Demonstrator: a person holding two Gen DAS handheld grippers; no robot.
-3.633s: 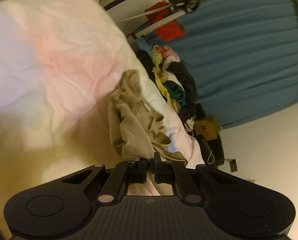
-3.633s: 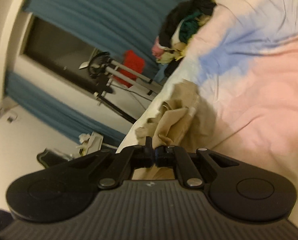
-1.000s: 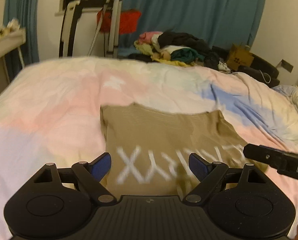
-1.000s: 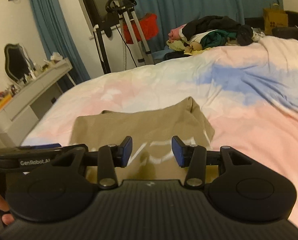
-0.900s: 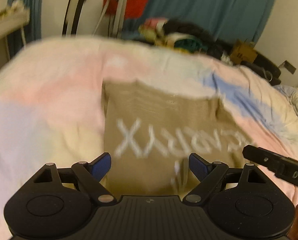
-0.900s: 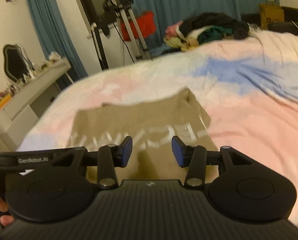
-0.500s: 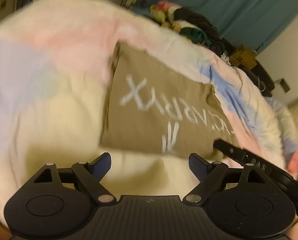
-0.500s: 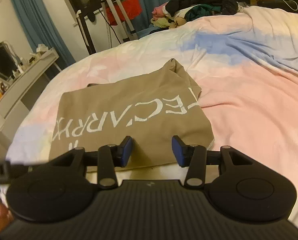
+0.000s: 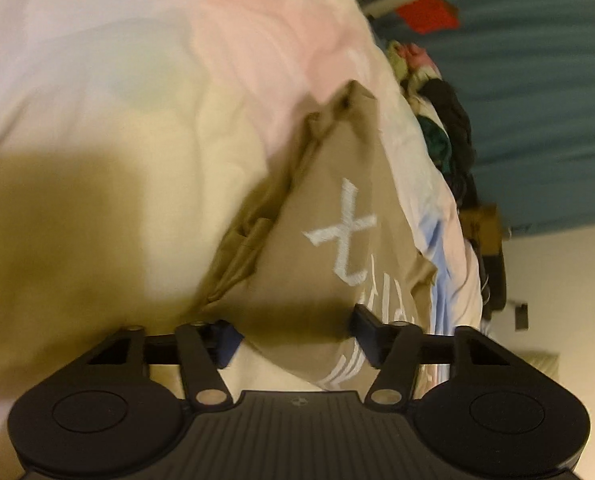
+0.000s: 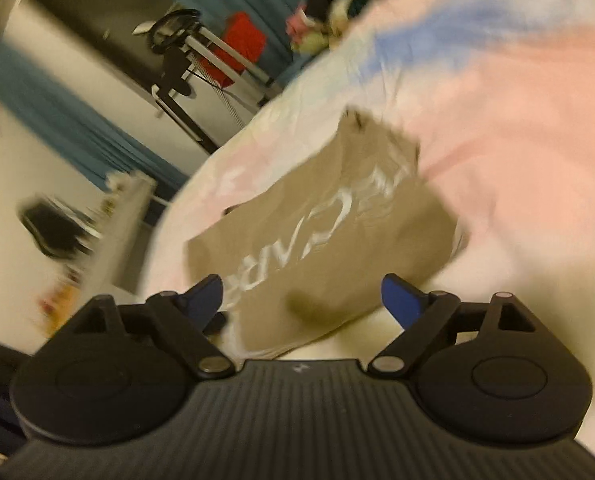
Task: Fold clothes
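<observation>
A tan T-shirt with white lettering (image 9: 329,216) lies folded flat on the pastel bedspread (image 9: 97,92). In the left wrist view my left gripper (image 9: 297,332) is open, tilted, its jaws wide apart on either side of the shirt's near corner. In the right wrist view the same shirt (image 10: 329,216) lies just beyond my right gripper (image 10: 301,296), which is open with the jaws spread over the shirt's near edge. Neither gripper holds any cloth. Both views are tilted and the right one is blurred.
A pile of loose clothes (image 9: 441,120) lies at the far end of the bed (image 10: 537,92) before a teal curtain (image 9: 537,80). A metal stand with a red cloth (image 10: 225,52) is behind the bed. A white dresser (image 10: 109,224) is at the left.
Both grippers, shut on the crumpled shirt 3.6 s ago, are open with the shirt lying flat. In the last second both dropped close to its near edge and rolled sideways; the right jaws opened wider.
</observation>
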